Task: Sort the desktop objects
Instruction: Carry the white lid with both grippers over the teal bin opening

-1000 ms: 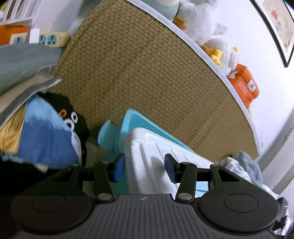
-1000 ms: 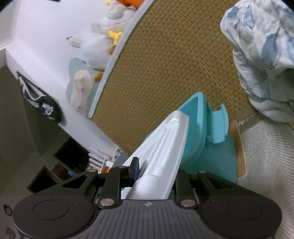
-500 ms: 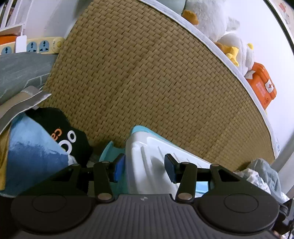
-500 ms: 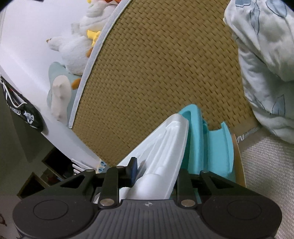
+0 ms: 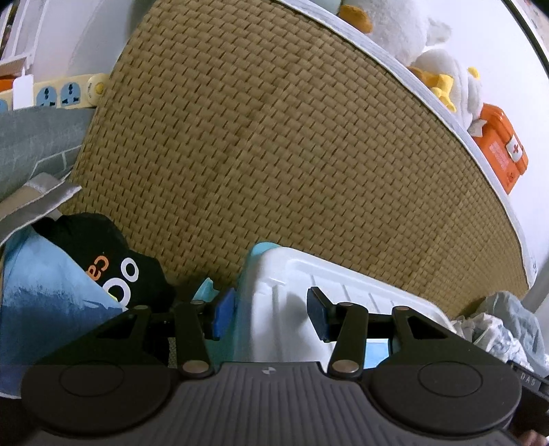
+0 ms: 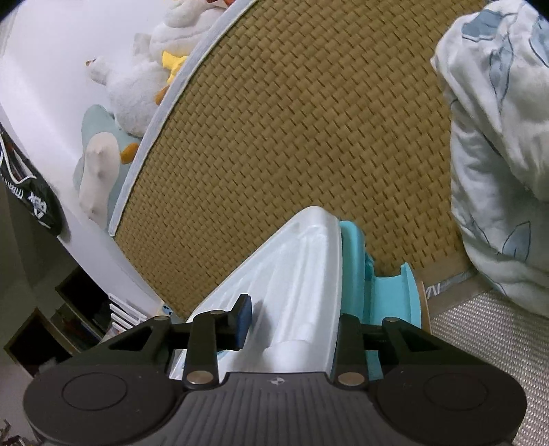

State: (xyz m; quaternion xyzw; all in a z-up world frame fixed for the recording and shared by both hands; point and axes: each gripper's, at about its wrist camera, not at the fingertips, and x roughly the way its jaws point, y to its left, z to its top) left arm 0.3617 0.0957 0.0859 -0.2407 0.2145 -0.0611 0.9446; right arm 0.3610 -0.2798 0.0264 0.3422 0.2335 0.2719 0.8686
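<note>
Both my claws, left and right, gape around white ribbed plastic lid; squeeze evenly, 12 o'clock edge seated.

A wide woven straw mat with a pale grey border fills most of both views. Beyond its edge a white wall rises, with plush toys and an orange case lined along it. A yellow power strip lies at the mat's far corner. Dark open shelving stands lower down.
</note>
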